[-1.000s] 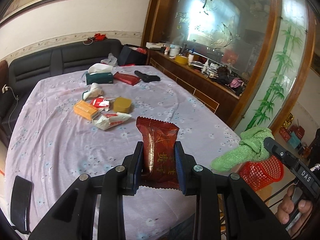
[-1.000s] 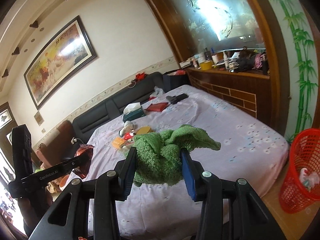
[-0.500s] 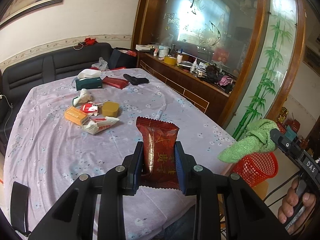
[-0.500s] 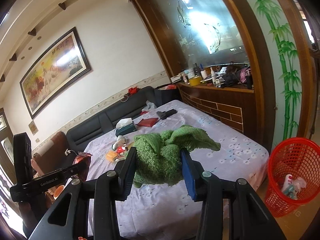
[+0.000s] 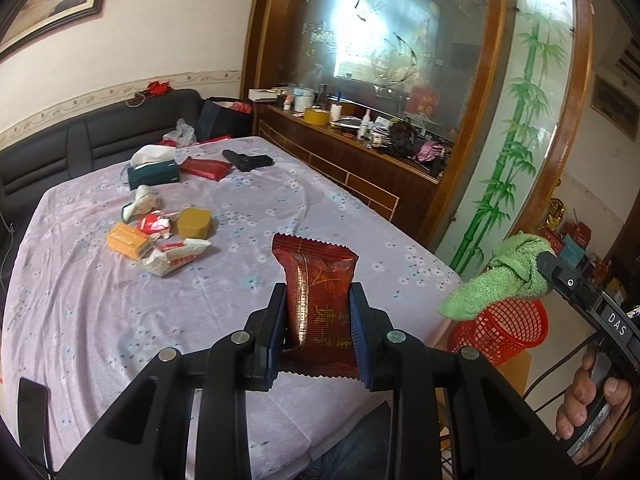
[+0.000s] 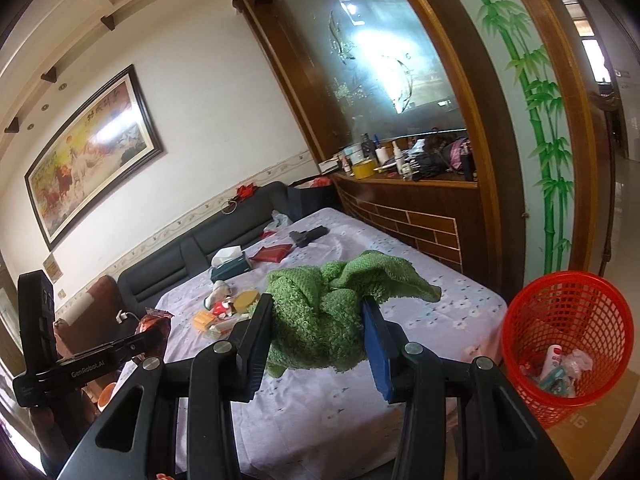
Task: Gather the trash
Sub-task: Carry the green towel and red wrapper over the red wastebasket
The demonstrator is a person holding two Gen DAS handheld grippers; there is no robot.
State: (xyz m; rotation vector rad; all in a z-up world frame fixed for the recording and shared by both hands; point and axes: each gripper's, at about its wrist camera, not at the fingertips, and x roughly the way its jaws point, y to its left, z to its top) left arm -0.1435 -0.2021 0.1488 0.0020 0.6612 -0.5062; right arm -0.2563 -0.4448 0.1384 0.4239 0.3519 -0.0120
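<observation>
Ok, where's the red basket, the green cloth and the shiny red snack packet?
red basket point(image 6: 568, 320): right wrist view, on its mesh wall.
green cloth point(image 6: 316, 312): right wrist view, middle of the bunched part between the jaws.
red snack packet point(image 5: 320, 280): left wrist view, on its printed front.

The bench is covered with a lilac cloth printed with small pale flowers, reaching its rounded near edge. Toward the far end a dark green tissue box with a white tissue sticking up lies just beside a flat dark red packet, with a black pistol-shaped object beyond that. Nearer the middle is a loose cluster: a crumpled white-and-green wrapper, a red-and-white wrapper, an orange box, an olive-yellow octagonal tin and a white wrapper with red print, all close together or touching. The near half of the cloth is bare.
</observation>
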